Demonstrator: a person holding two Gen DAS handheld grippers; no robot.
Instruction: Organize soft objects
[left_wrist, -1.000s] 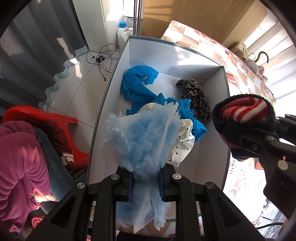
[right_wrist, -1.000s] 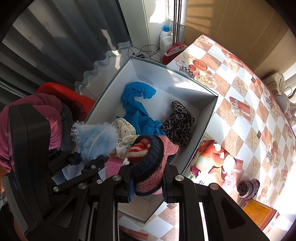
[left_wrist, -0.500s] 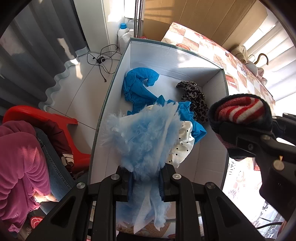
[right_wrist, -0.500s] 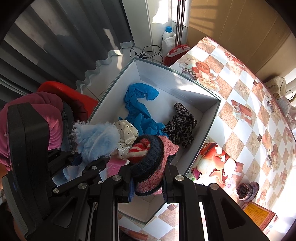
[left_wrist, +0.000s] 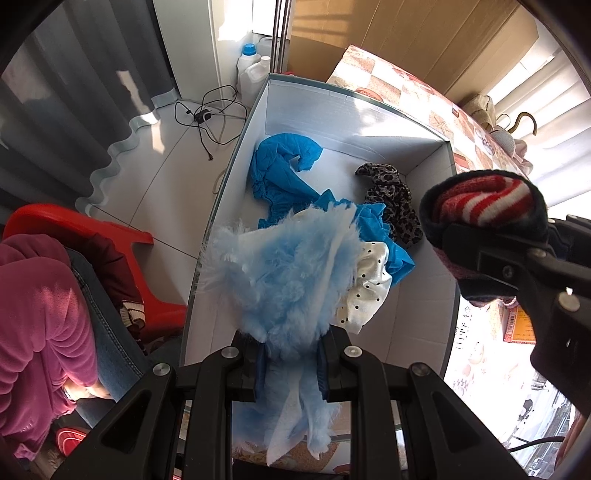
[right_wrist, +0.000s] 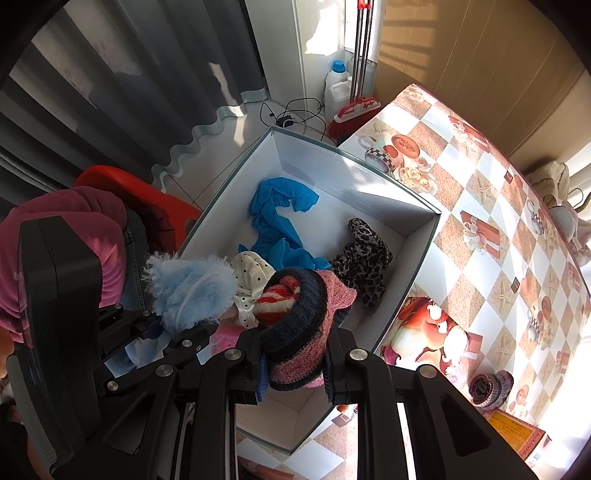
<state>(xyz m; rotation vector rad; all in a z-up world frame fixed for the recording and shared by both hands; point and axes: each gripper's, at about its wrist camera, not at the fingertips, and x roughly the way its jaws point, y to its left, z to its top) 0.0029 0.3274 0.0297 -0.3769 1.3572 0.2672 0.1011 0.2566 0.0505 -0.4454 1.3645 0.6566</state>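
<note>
My left gripper (left_wrist: 290, 363) is shut on a fluffy light-blue cloth (left_wrist: 288, 269) and holds it over the near end of a white box (left_wrist: 354, 110). My right gripper (right_wrist: 295, 363) is shut on a rolled knit bundle (right_wrist: 299, 317), navy and pink with a red-and-white striped core, also above the box's near end (right_wrist: 424, 251). In the box lie a blue garment (left_wrist: 280, 173), a leopard-print cloth (left_wrist: 391, 195) and a white polka-dot cloth (left_wrist: 369, 291). The bundle shows at the right of the left wrist view (left_wrist: 484, 210).
The box sits at the edge of a table with a patterned oilcloth (right_wrist: 491, 206). A small knit roll (right_wrist: 491, 387) and an orange packet (right_wrist: 517, 435) lie on the table at right. A red plastic chair (left_wrist: 74, 236), cables and bottles are on the floor at left.
Both grippers have lifted slightly and drawn back with their loads; the box looks a little farther away. Both grips are unchanged.
</note>
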